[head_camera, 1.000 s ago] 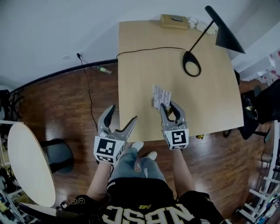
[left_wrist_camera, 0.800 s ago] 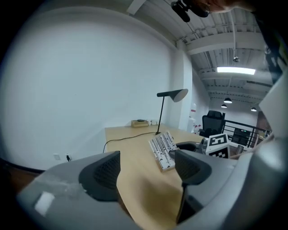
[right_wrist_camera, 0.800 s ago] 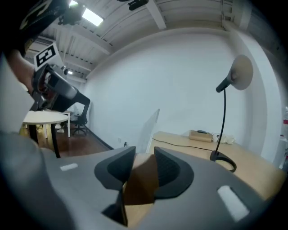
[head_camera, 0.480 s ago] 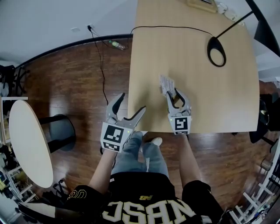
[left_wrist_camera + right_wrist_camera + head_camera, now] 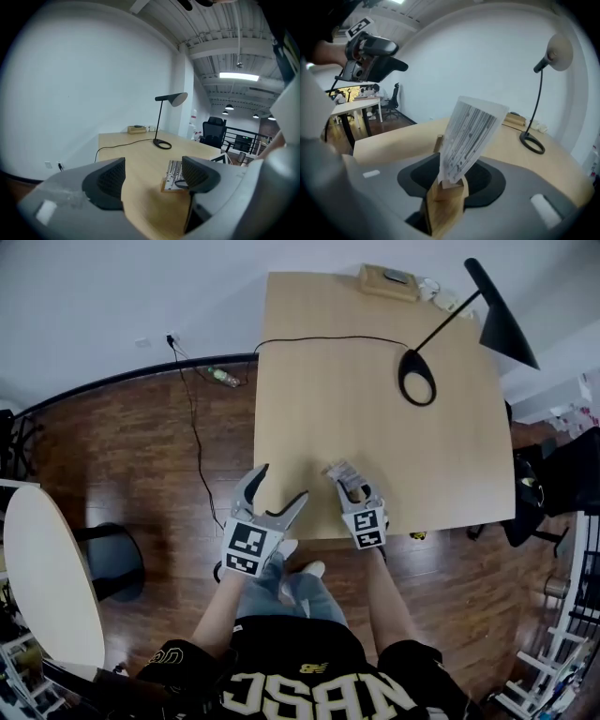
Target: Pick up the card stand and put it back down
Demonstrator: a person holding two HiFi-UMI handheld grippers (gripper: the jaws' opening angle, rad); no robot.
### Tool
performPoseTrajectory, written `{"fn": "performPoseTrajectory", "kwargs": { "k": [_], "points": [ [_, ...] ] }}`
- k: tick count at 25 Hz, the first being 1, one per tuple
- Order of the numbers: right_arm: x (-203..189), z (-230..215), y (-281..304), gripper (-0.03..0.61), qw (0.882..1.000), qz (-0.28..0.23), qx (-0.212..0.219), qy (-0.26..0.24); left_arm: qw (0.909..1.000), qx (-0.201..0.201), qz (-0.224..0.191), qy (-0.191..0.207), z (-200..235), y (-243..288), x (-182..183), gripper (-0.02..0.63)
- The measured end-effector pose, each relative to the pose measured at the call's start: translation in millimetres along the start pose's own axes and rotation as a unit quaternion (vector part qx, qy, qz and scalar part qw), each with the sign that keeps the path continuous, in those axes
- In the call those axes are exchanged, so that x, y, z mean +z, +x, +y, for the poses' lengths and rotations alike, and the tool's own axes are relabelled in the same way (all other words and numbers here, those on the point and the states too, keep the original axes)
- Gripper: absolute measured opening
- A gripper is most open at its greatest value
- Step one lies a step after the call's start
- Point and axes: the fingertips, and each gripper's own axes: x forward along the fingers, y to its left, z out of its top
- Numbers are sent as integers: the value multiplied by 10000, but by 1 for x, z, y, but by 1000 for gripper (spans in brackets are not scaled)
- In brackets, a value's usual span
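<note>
The card stand is a small wooden block (image 5: 445,201) with a striped white card (image 5: 468,136) upright in its slot. My right gripper (image 5: 447,185) is shut on the block; its jaws have just eased open slightly, block still between them. In the head view the card stand (image 5: 341,472) is low over the wooden table (image 5: 375,427), near its front edge; whether it touches the top I cannot tell. My left gripper (image 5: 281,484) is open and holds nothing, over the table's front left corner. In the left gripper view the card stand (image 5: 173,174) shows between the open left gripper's (image 5: 152,177) pads.
A black desk lamp has its ring base (image 5: 416,388) at the back right and its shade (image 5: 502,306) overhanging. Its cable (image 5: 309,341) crosses the back. A tan box (image 5: 387,282) lies at the far edge. A round white table (image 5: 47,577) stands left, a dark chair (image 5: 548,484) right.
Both grippers have come down. The right one has brought the card stand lower and closer to the table's front edge. The left gripper stays open.
</note>
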Motion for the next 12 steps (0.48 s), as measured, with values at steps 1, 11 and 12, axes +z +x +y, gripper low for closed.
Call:
{"fn": "performPoseTrajectory", "kwargs": {
  "k": [1, 11, 12],
  "points": [
    [-2, 0, -8, 173, 9998, 73, -67, 160, 10000, -69, -45, 8, -3, -4, 5, 399],
    [70, 39, -159, 328, 9535, -1519, -1319, 2246, 9911, -991, -675, 585, -33, -42, 56, 397],
    [84, 46, -173, 328, 9495, -1722, -1390, 2224, 9887, -1100, -771, 672, -37, -47, 61, 397]
  ]
}}
